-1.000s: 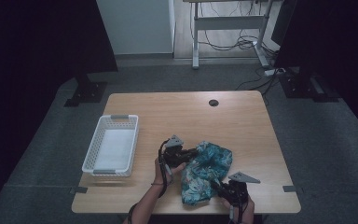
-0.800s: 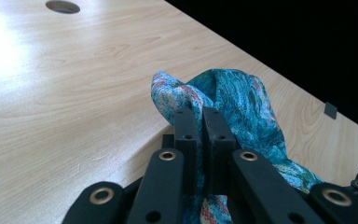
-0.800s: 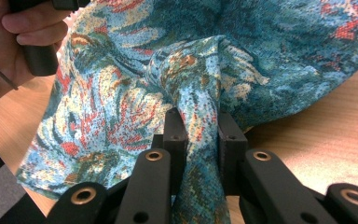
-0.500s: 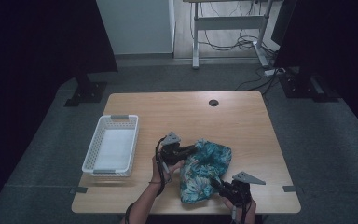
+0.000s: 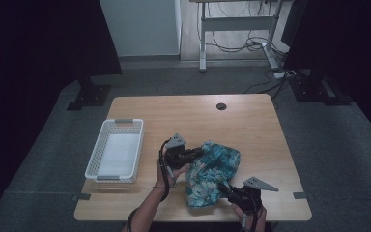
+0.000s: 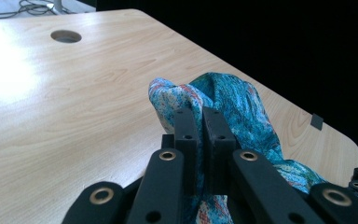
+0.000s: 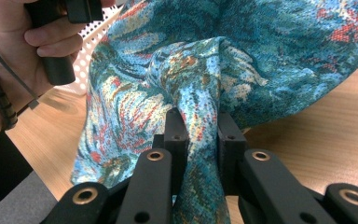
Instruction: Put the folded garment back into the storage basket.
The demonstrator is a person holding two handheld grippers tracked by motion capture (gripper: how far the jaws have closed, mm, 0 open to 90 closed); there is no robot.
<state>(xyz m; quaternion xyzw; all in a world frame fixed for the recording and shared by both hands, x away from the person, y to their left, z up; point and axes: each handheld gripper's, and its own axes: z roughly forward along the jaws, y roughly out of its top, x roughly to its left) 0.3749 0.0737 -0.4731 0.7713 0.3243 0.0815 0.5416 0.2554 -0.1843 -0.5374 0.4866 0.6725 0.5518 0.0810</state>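
— So, where does the cloth (image 5: 211, 174) stand?

— Bunched on the table (image 5: 251, 121) near its front edge, right of the white basket (image 5: 116, 155). The left gripper (image 6: 203, 122) has its jaws clamped on an upper fold; the right gripper (image 7: 200, 125) pinches a twisted bunch at the near end.

— How to do it well?

— Lift both evenly and draw them apart so it opens. Which edges are held I can't quite tell, so go slowly.
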